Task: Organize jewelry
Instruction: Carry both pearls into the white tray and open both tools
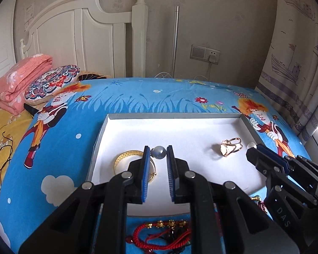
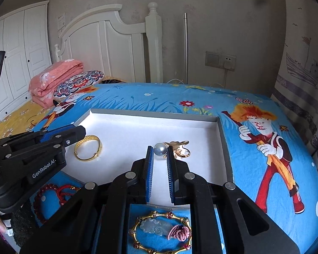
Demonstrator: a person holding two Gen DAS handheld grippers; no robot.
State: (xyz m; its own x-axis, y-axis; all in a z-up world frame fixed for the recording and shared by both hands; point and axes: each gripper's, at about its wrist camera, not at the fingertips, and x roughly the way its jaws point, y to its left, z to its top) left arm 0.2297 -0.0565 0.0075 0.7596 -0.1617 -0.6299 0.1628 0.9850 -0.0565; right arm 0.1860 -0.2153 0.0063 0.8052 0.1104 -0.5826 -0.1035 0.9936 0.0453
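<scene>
Step in hand: placing pearls into white tray point(image 1: 108, 127).

Left gripper point(image 1: 158, 154) clamped on grey pearl point(image 1: 159, 152) right at the fingertips, small metal cap against the left pad. Hovers over the tray floor. Gold bangle point(image 1: 125, 158) just left of and partly behind the left finger.

Right gripper point(image 2: 160, 150) clamped on pale pearl point(image 2: 160, 148), likewise at the very tips. Gold ring point(image 2: 178, 148) just beyond and right of the tips; touching or not, cannot tell.

Outside the tray, beneath the gripper bodies on blue bedsheet point(image 2: 243, 169): red cord bracelet point(image 1: 159, 237) under the left one, gold-rimmed jade piece point(image 2: 156, 228) with pink knot under the right one, red bead bracelet point(image 2: 42, 199) off to the right gripper's left.

Judged: about midway, several pieces not yet in the tray.

Next move calls for: lowering close to the tray floor before easing the jaws apart, since round pearls likely to roll; keeping clear of bangle and ring.

Writing: "GenRobot.AI" on left gripper body, seen from right wrist. "DAS" on right gripper body, seen from left wrist. Paper note on far wall unreadable.
</scene>
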